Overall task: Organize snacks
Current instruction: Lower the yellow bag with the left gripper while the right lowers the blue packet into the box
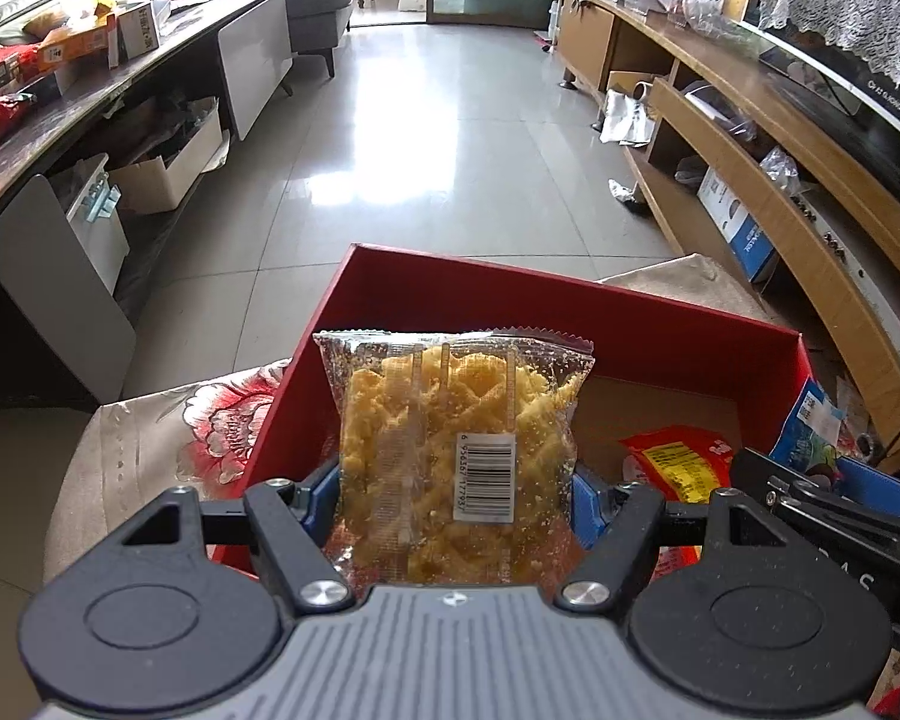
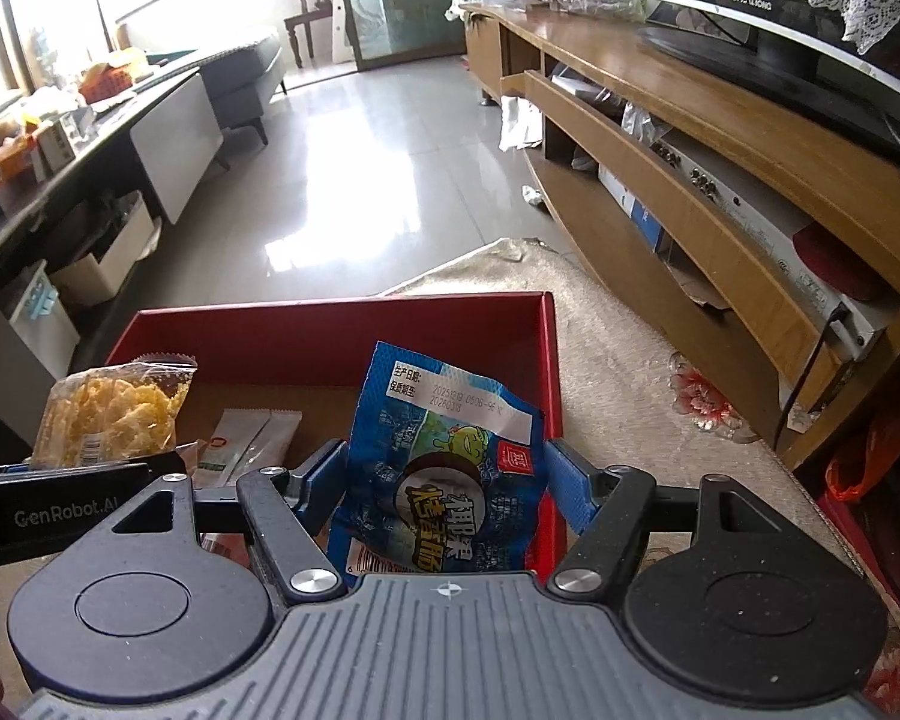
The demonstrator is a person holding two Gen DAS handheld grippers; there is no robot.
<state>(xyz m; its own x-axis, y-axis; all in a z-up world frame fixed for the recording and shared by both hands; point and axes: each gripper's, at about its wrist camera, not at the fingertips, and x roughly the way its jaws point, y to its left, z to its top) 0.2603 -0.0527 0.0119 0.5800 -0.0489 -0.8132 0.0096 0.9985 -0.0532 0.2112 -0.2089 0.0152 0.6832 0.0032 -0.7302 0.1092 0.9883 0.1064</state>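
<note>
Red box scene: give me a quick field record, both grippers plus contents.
left gripper: shut on clear bag of yellow snacks, held over the box
right gripper: shut on blue snack packet, held over the box
red box: open, on floral cloth
in box: red-yellow packet, white sachets

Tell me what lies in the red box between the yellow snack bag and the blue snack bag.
In the right wrist view, white sachets lie on the red box floor between the yellow snack bag and the blue snack bag.
</note>
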